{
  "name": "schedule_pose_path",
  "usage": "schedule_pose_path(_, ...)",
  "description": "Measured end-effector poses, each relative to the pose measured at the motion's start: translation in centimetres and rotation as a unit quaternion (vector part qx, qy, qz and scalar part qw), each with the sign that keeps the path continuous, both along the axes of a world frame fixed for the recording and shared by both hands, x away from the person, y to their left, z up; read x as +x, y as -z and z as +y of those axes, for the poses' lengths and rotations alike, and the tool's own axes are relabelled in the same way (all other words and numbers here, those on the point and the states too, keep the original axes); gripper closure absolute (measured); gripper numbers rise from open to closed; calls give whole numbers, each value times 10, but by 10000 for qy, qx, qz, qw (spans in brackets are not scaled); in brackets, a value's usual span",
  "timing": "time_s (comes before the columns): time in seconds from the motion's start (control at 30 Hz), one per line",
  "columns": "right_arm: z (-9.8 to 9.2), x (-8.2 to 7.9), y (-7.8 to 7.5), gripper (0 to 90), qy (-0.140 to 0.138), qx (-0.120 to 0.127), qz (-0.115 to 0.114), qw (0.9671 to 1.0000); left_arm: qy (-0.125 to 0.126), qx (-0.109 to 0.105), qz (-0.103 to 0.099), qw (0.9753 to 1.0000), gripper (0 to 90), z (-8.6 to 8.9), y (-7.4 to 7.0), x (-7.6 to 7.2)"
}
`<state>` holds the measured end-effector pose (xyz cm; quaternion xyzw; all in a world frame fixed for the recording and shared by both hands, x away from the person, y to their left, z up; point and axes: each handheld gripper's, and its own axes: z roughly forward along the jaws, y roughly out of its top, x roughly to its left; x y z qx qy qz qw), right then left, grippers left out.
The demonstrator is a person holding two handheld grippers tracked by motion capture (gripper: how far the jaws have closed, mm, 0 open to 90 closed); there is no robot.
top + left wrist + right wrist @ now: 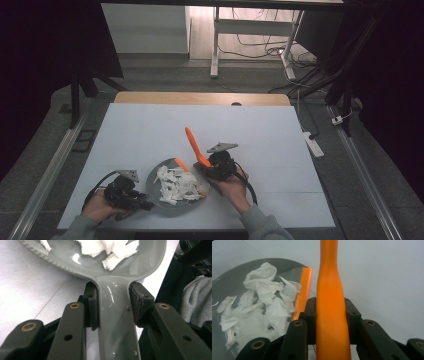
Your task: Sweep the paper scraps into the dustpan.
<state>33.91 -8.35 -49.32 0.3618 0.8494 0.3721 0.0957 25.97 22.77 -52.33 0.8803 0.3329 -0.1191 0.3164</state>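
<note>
On white table (150, 130): one grey pan (154, 186) of torn paper (177, 185), handle pinched in left gripper (145, 205); one orange spatula (192, 142) clamped by right gripper (204, 167), blade against pan's rim

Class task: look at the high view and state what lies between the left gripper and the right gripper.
In the high view, the grey pan heaped with torn white paper lies between the left gripper and the right gripper.

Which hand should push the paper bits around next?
Probably the right. Its hand-held gripper is shut on the orange scraper, whose blade edge sits by the torn paper. The left hand-held gripper is busy clamping the grey dish by its handle.
</note>
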Motion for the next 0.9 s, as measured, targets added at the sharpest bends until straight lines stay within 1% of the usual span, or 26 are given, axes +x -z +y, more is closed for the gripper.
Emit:
schedule_pose_path(0.17, 14, -2, 0, 704, -116, 53, -17, 9999, 6, 16, -8, 10000, 620, -1, 0, 0)
schedule_pose_path(0.37, 34, -8, -2, 704, -348, 94, -75, 9993, 7, 27, -3, 10000, 621, -3, 0, 0)
schedule_pose_path(0.43, 42, -10, -3, 704, -424, 142, -102, 9989, 4, 24, -2, 10000, 621, -3, 0, 0)
schedule_pose_path(0.47, 45, -11, -4, 704, -477, 175, -130, 9986, 3, 23, 1, 10000, 621, -3, 0, 0)
schedule_pose_path(0.53, 53, -16, -5, 704, -628, 264, -105, 9976, 8, 25, 7, 10000, 621, -3, 1, 0)
schedule_pose_path(0.57, 59, -21, -8, 704, -869, 434, -78, 9952, 4, 24, 12, 10000, 621, -3, 1, 0)
schedule_pose_path(0.6, 59, -21, -8, 704, -869, 434, -78, 9952, 3, 16, 17, 10000, 621, -3, 1, 0)
schedule_pose_path(0.63, 61, -23, -10, 704, -933, 435, -147, 9946, -2, 6, 20, 10000, 621, -3, 1, 0)
schedule_pose_path(0.7, 60, -25, -15, 704, -958, 485, -256, 9939, -11, -5, 23, 10000, 621, -3, 1, -1)
schedule_pose_path(0.77, 53, -22, -22, 704, -875, 593, -333, 9938, -16, -13, 28, 10000, 621, -2, 2, -1)
schedule_pose_path(0.9, 34, -13, -32, 704, -585, 760, -438, 9944, -20, -18, 27, 10000, 621, -2, 3, -1)
